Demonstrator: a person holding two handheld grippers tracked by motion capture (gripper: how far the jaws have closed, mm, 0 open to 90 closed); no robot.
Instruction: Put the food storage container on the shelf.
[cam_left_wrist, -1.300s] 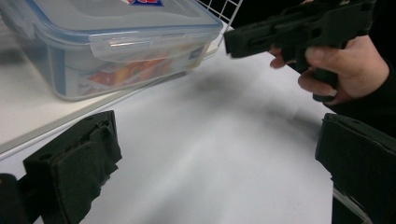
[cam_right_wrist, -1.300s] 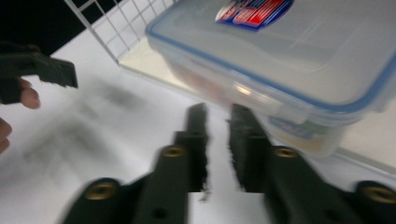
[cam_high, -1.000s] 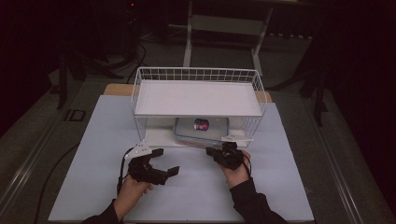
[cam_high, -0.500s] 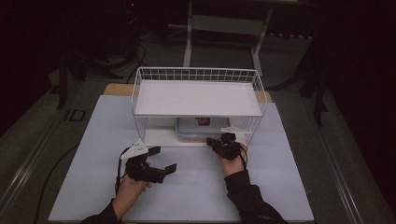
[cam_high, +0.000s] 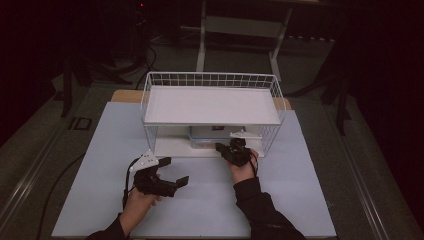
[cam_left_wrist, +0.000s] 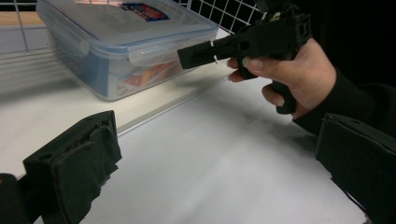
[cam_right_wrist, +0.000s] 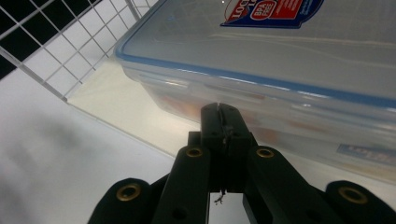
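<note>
A person's two hands work at a white counter (cam_high: 300, 200), each holding a black two-jaw gripper; nearest the camera in the high view, the left gripper (cam_high: 172, 172) rests low over the counter with its jaws spread wide and nothing between them, its grey three-cornered plate uppermost; in the left gripper view those jaws frame bare counter, one foam-faced pad at each lower corner; farther on, the right gripper (cam_high: 220, 148) points at the open lower level of a white wire shelf rack (cam_high: 270, 85), its jaws pressed together with nothing pinched between them, the right hand (cam_left_wrist: 299, 77) wrapped round the grip; just ahead of the closed jaw tips sits a clear plastic food container (cam_right_wrist: 289, 74) with a blue-edged lid and a red-and-blue label, standing on the rack's lower shelf (cam_left_wrist: 42, 100) under the upper tray; in the right gripper view the tips lie close against the container's near side wall, just below the lid's rim, though whether they touch it cannot be told; the rack's wire side wall stands to the left of those jaws in that view; beyond the rack, the counter ends and the dark floor and a metal stand (cam_high: 202, 37) lie in shadow.
</note>
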